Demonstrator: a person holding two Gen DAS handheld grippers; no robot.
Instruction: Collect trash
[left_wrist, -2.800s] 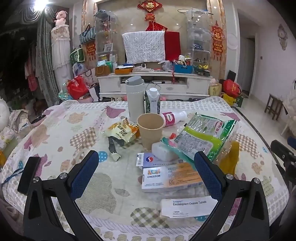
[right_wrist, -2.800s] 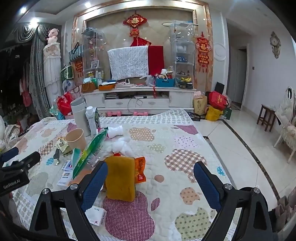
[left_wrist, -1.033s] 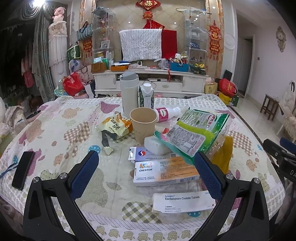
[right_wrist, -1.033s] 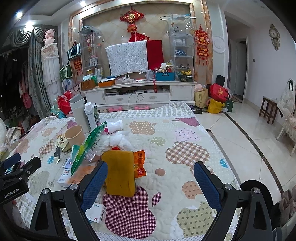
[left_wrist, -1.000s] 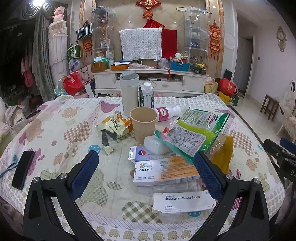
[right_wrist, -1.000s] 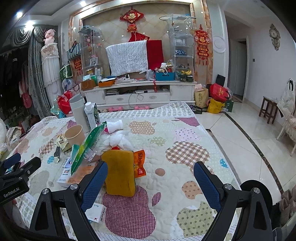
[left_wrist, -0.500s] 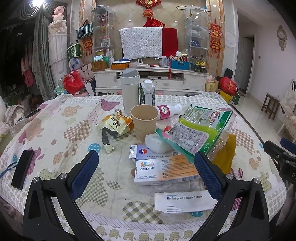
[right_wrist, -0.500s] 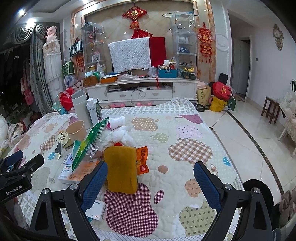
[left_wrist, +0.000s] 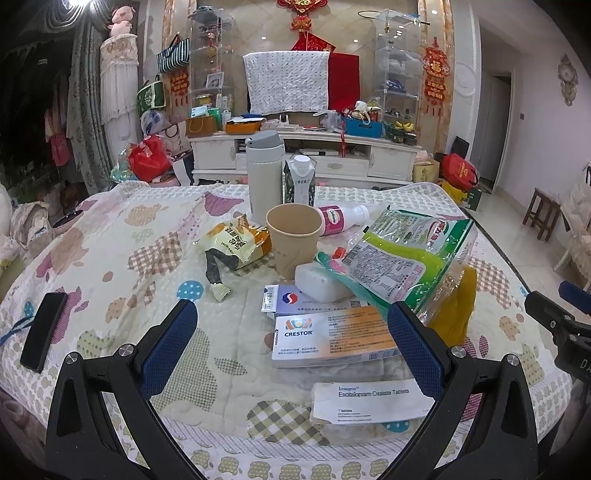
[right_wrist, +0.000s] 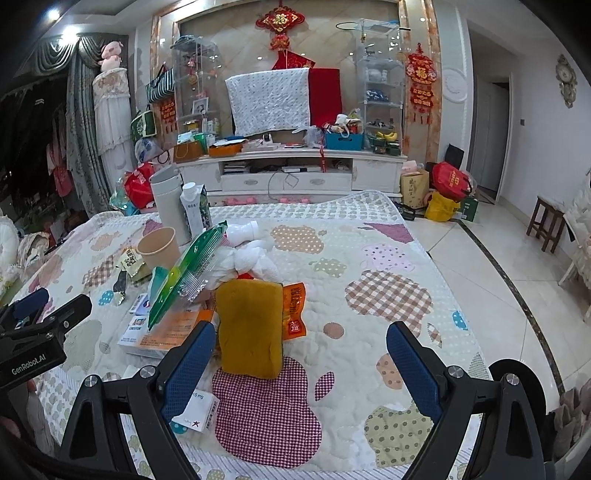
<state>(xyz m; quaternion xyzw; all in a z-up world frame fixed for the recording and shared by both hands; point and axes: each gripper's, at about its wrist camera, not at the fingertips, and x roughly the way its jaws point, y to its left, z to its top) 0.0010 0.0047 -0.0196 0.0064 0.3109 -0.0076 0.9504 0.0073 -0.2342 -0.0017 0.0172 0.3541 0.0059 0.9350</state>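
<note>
Left claw (left_wrist: 291, 339) wide open, holding nothing, above the quilted counter (left_wrist: 110, 258) over the Crestor box (left_wrist: 332, 338); right claw (right_wrist: 299, 354) likewise wide and empty, its left finger just beside the yellow sponge (right_wrist: 249, 325); paper cup (left_wrist: 293, 236) and snack wrapper (left_wrist: 232, 242) lie beyond.

I see the quilt (left_wrist: 110, 258) cream, with apple shapes in checks, dots and plain pink. In the middle of the left view the paper cup (left_wrist: 294, 238) is tan, and the box (left_wrist: 332, 338) below it white with an orange band. At right, the bag (left_wrist: 410, 254) is green and white. In the right view's centre, the sponge (right_wrist: 251, 326) is mustard yellow — an orange wrapper (right_wrist: 294, 312) beside it. My gripper pads (left_wrist: 168, 349) are blue — the frames black.
</note>
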